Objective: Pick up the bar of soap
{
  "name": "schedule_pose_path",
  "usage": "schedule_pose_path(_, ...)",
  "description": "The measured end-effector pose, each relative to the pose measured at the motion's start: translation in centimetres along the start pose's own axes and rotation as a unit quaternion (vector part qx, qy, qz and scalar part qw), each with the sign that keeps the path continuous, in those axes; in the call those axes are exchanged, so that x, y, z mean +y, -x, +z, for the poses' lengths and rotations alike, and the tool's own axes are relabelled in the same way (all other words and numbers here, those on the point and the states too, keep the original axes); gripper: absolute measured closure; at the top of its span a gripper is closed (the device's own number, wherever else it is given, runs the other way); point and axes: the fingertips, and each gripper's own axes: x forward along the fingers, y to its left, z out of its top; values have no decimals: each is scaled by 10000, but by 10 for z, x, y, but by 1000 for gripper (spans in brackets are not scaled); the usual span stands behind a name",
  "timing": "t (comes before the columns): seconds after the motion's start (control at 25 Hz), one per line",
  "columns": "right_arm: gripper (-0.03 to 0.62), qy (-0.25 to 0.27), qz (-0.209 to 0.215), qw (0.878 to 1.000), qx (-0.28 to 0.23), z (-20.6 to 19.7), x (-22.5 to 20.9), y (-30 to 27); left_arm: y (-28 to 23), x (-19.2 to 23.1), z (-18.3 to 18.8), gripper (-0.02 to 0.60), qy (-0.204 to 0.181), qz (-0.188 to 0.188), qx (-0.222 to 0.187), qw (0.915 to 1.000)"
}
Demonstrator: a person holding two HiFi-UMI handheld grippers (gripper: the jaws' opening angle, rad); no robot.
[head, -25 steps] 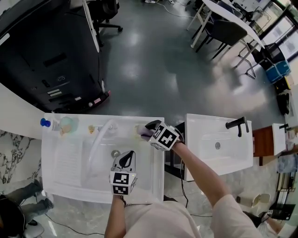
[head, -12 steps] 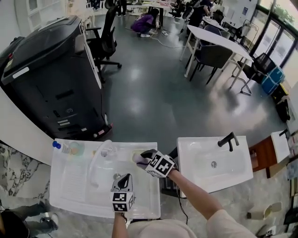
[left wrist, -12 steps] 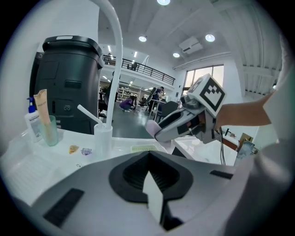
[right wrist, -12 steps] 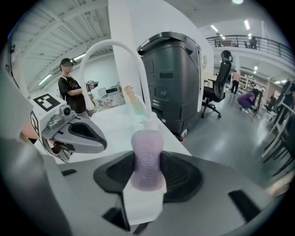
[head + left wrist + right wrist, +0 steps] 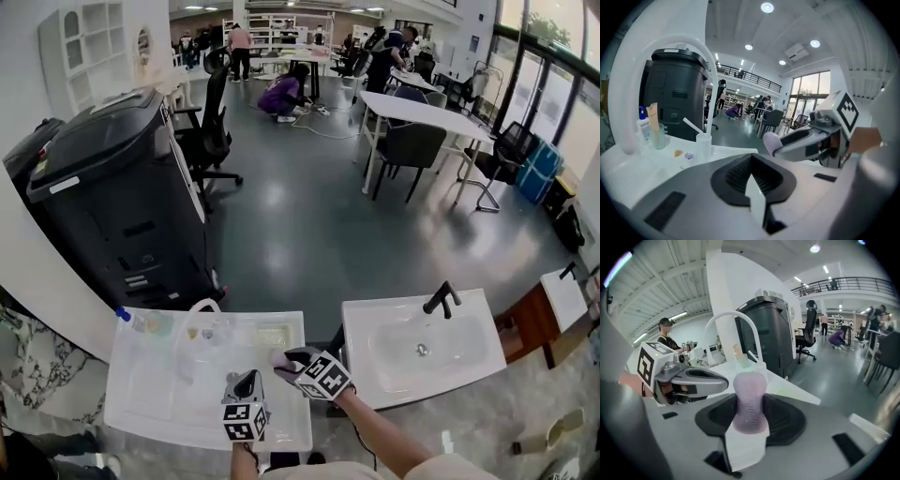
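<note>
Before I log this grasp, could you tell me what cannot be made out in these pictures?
The bar of soap: gripped faces hidden against the pads of the right gripper, right gripper view; tiny in head view.
Two small bits on the sink top, left gripper view: too small to identify.
Blue-capped bottle's label, left gripper view: too small to read.

Bright, even indoor light fills every view: round ceiling lights (image 5: 767, 7) glow overhead, and daylight enters through tall windows (image 5: 553, 52) at the right. The glossy grey floor (image 5: 309, 225) carries pale reflections, and the white sink (image 5: 141, 408) is nearly washed out. Fisheye distortion bends the edges (with dark vignetted corners in both gripper views). The bar of soap (image 5: 750, 399), close to the lens, looks slightly soft.
</note>
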Motion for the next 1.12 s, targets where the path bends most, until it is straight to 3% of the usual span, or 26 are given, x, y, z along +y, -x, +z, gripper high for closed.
schedule_pose_path(0.2, 410, -558, -55, 9969, -546, -13, 17, 30, 11, -12, 1, 575, -50, 127, -107, 9998)
schedule_pose_path(0.48, 410, -758, -249, 9925, -925, -26, 25, 59, 27, -29, 11, 575, -211, 175, -219, 9994)
schedule_pose_path(0.72, 410, -1060, -384, 9869, -1157, -47, 33, 69, 47, -38, -8, 575, -201, 276, -167, 9993)
schedule_pose_path(0.92, 410, -1436, -218, 9760, -1624, -46, 51, 78, 60, -48, -20, 575, -279, 281, -126, 9991)
schedule_pose_path(1.12, 410, -1436, -115, 9738, -1761, -50, 71, 80, 76, -53, -22, 575, -281, 391, -213, 9986)
